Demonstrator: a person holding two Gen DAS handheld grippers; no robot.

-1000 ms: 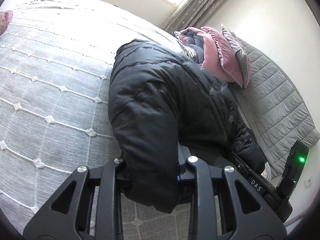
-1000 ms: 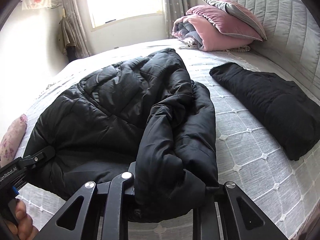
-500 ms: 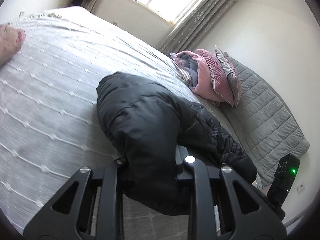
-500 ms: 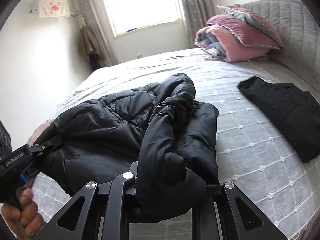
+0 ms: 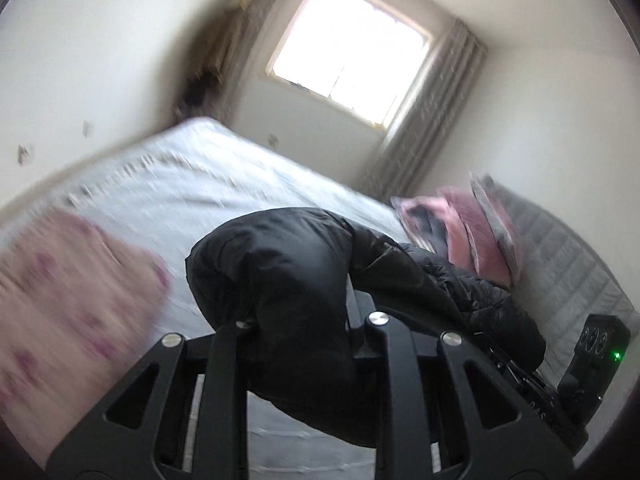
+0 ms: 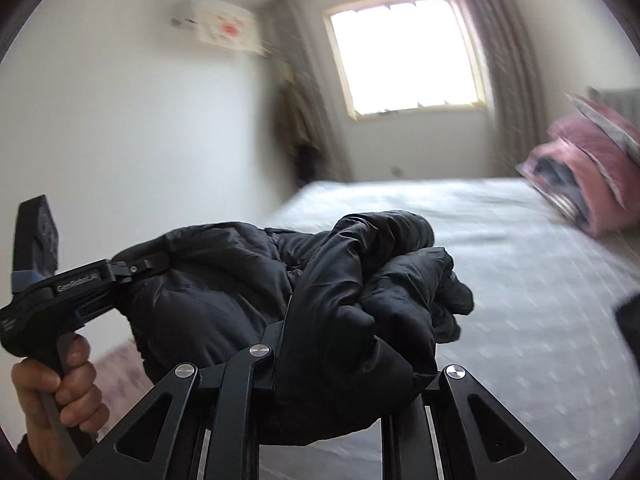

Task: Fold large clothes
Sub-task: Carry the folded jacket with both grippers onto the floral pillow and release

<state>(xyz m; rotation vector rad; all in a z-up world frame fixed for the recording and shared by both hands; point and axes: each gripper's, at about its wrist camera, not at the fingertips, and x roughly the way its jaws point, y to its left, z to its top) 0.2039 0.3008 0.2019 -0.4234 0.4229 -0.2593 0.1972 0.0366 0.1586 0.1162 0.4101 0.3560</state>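
A black puffer jacket (image 5: pixel 280 272) hangs bunched in the air above the bed, held between both grippers. My left gripper (image 5: pixel 304 320) is shut on a thick fold of it, the cloth bulging between the fingers. In the right wrist view the jacket (image 6: pixel 360 288) drapes over my right gripper (image 6: pixel 348 356), which is shut on another bunch of the fabric. The left gripper (image 6: pixel 136 264) shows there at the left, its tip clamped on the jacket's edge, with a person's hand (image 6: pixel 60 384) on its handle. The right gripper's body (image 5: pixel 592 352) with a green light sits at lower right.
The bed (image 6: pixel 520 280) with its grey quilted cover lies below and ahead. Pink pillows and bedding (image 6: pixel 592 176) are stacked by the padded headboard (image 5: pixel 568 256). A pink patterned cushion (image 5: pixel 72 292) is at the left. A dark folded garment (image 6: pixel 630 320) lies at the right edge.
Both grippers have risen and swung away from the bed, carrying the jacket up off the cover. The views now tilt up to the window and walls, and are blurred by motion.
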